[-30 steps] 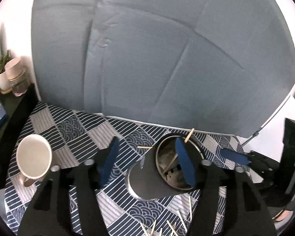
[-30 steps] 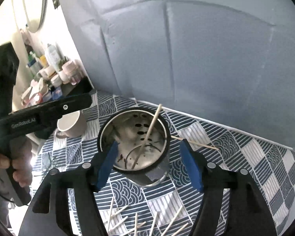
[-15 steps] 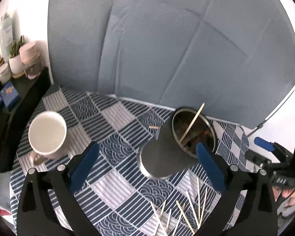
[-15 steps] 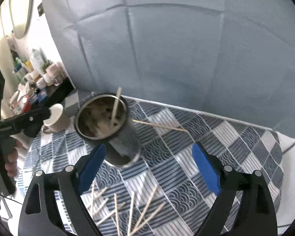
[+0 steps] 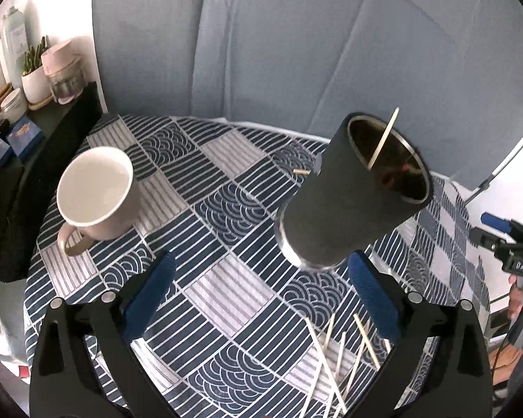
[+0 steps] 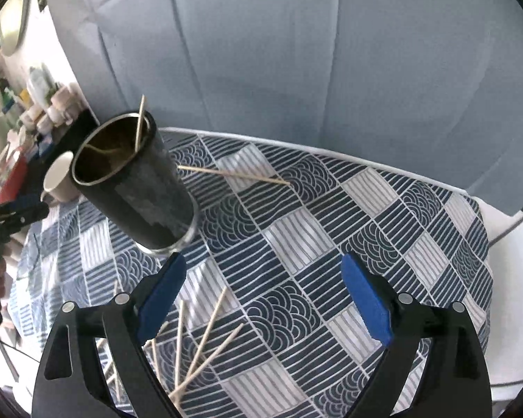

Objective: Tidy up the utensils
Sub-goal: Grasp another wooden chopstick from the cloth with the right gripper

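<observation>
A dark metal holder cup (image 5: 352, 195) stands on the patterned tablecloth with one wooden stick (image 5: 383, 137) leaning inside it; it also shows in the right wrist view (image 6: 136, 184). Several loose sticks (image 5: 341, 348) lie in front of it, also seen in the right wrist view (image 6: 198, 345). One long stick (image 6: 233, 173) lies behind the cup. My left gripper (image 5: 258, 296) is open and empty, near and left of the cup. My right gripper (image 6: 261, 296) is open and empty, right of the cup.
A white mug (image 5: 94, 191) stands at the table's left. A dark shelf (image 5: 17, 132) with jars, a plant and boxes runs along the left edge. A grey backdrop (image 5: 296, 52) rises behind the table. The table edge (image 6: 484, 230) drops off at right.
Both grippers have pulled back from the holder cup and opened wider. The cup now stands free on the cloth with one stick inside.
</observation>
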A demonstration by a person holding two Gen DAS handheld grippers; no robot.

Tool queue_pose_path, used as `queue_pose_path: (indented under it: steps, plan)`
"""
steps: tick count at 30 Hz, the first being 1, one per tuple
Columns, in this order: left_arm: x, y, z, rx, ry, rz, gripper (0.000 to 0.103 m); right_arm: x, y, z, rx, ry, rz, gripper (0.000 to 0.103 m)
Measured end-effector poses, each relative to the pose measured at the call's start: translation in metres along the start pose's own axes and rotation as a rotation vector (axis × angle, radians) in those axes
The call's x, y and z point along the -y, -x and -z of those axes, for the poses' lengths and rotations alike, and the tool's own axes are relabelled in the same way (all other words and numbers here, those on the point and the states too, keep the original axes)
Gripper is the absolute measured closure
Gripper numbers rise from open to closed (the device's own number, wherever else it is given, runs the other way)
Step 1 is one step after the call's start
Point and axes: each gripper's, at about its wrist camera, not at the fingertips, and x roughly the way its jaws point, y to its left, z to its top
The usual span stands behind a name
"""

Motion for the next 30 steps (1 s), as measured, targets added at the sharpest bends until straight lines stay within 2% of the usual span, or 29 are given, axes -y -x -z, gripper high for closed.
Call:
queue_pose_path:
  steps: [7,14,23,30]
  plan:
    - [-0.004,-0.023,0.012,-0.066,0.014,-0.041,0.006,0.002,-0.041,-0.017,-0.051,0.077,-0.056,0.017]
    - [0.001,-0.049,0.025,-0.137,-0.040,-0.100,0.006,-0.009,-0.101,-0.047,-0.128,0.222,-0.133,0.017]
    - [-0.009,-0.086,0.028,-0.186,-0.009,-0.127,0.006,-0.023,-0.171,-0.078,-0.164,0.389,-0.204,0.018]
    - [-0.011,-0.108,0.029,-0.220,-0.011,-0.147,0.006,-0.028,-0.213,-0.096,-0.178,0.430,-0.258,0.018]
